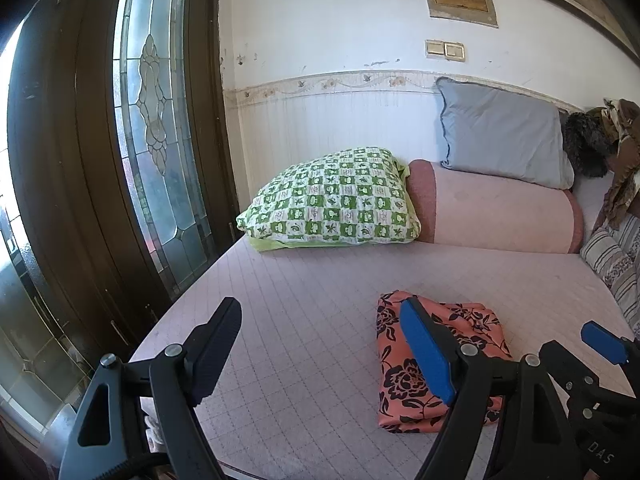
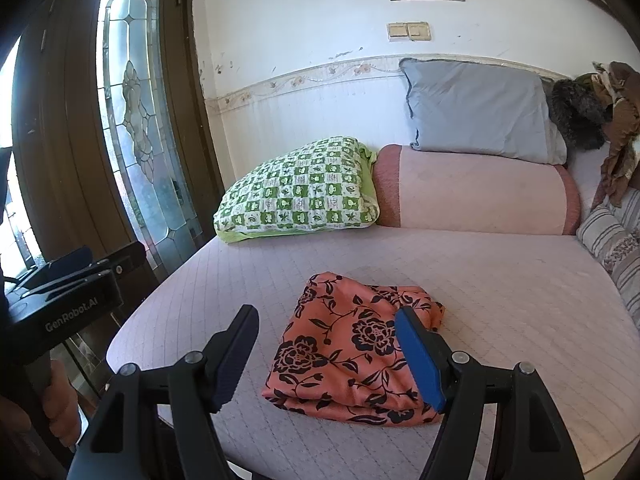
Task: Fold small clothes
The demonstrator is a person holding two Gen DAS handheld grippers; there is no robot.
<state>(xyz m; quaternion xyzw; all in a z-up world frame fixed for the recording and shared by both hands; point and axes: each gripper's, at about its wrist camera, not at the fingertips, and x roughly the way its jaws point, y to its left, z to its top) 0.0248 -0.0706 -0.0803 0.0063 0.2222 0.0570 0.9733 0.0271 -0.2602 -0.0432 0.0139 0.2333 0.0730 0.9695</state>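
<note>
A folded orange cloth with black flowers (image 2: 352, 352) lies on the pink quilted bed (image 2: 500, 300); it also shows in the left wrist view (image 1: 404, 380). My right gripper (image 2: 324, 352) is open and empty, raised above the cloth's near edge, its blue finger pad (image 2: 420, 360) over the cloth's right side. My left gripper (image 1: 320, 344) is open and empty, to the left of the cloth near the bed's edge. The right gripper's blue tip (image 1: 604, 338) shows at the right of the left wrist view.
A green checked pillow (image 2: 300, 192), a pink bolster (image 2: 476, 192) and a grey-blue pillow (image 2: 480, 108) lie at the bed's head. A striped cushion (image 2: 616, 252) and brown clothes (image 2: 616, 128) are at right. A wooden door with stained glass (image 2: 136, 120) stands left.
</note>
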